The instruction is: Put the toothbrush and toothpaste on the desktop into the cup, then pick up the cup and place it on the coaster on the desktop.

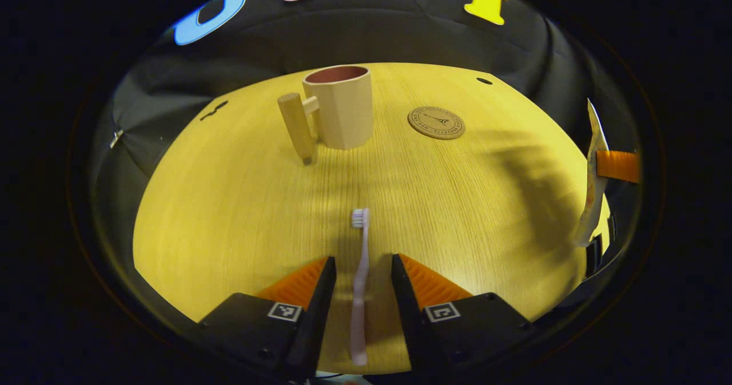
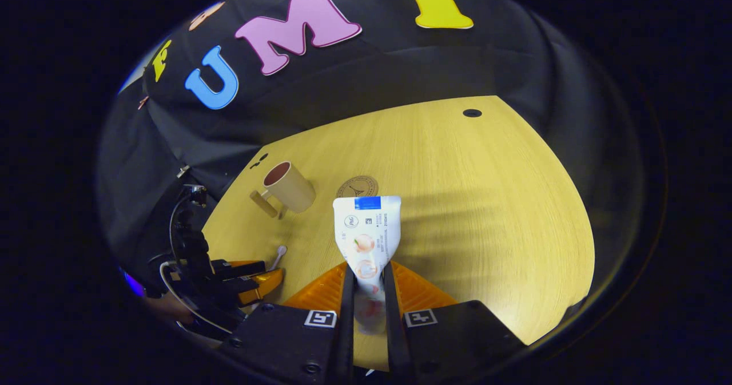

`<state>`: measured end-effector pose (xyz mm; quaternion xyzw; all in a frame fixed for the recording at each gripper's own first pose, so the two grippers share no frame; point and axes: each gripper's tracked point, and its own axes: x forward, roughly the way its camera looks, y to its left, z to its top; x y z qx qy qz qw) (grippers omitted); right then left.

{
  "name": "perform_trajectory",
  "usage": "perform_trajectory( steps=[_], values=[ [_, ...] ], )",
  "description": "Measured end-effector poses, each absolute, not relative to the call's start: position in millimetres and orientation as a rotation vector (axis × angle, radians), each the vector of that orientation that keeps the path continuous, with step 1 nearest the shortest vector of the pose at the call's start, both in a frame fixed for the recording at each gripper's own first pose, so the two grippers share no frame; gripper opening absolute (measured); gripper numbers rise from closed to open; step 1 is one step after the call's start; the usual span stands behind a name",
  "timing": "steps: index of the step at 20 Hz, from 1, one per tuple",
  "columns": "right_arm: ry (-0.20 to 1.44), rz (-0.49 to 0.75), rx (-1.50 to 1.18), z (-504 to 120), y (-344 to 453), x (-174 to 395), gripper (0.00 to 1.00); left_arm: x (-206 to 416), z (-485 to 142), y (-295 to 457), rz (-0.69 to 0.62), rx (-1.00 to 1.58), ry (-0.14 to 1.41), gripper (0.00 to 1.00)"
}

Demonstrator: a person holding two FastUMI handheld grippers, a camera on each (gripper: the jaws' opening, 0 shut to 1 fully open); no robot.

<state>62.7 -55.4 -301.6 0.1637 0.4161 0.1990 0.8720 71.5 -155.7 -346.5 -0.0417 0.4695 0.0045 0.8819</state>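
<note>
My booth is dim; overhead light brightens the desktop (image 1: 240, 213), where soft banded shadows fall at the right. Fisheye bends the edges, and my fingers (image 1: 311, 293) look slightly blurred.

Black tongs (image 1: 362, 270) with square coded markers, screws, and possibly looping cables.

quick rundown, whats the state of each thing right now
cup: upright on the desktop, empty as far as shows
toothbrush: lying flat between the left gripper's open fingers, not gripped
toothpaste: lifted, clamped in the right gripper
coaster: flat, bare, beside the cup
desktop: holds cup, coaster, toothbrush
</note>
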Motion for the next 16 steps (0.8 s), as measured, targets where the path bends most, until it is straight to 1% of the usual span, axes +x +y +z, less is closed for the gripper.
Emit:
perform_trajectory(
  steps=[1,2,4,5,6,9,12,16],
  values=[
    [0.869,0.412,0.343,-300.9,-57.9,62.0,0.28,73.2,-348.1,-152.9,0.021,-0.088,0.990,0.57],
    [0.869,0.410,0.346,-301.3,-59.5,62.2,0.28,71.9,-347.8,-149.0,0.026,-0.072,0.992,0.48],
    [0.866,0.407,0.364,-300.7,-58.7,61.6,0.28,72.4,-346.9,-152.3,-0.016,-0.039,0.996,0.29],
    [0.865,0.409,0.375,-298.0,-59.0,61.0,0.28,74.0,-346.8,-151.1,-0.029,-0.018,0.997,0.28],
    [0.862,0.415,0.381,-296.2,-58.5,59.5,0.28,73.6,-347.9,-150.4,-0.029,-0.012,1.005,0.17],
    [0.856,0.428,0.386,-295.3,-55.5,58.3,0.28,76.1,-345.6,-150.7,-0.033,-0.012,1.022,0.12],
    [0.832,0.422,0.412,-286.5,-49.8,62.3,0.28,77.6,-343.6,-150.5,-0.066,-0.038,0.974,0.07],
    [0.764,0.401,0.431,-263.5,-33.3,72.9,0.28,77.3,-326.7,-140.2,-0.116,-0.112,0.904,0.06]
  ],
)
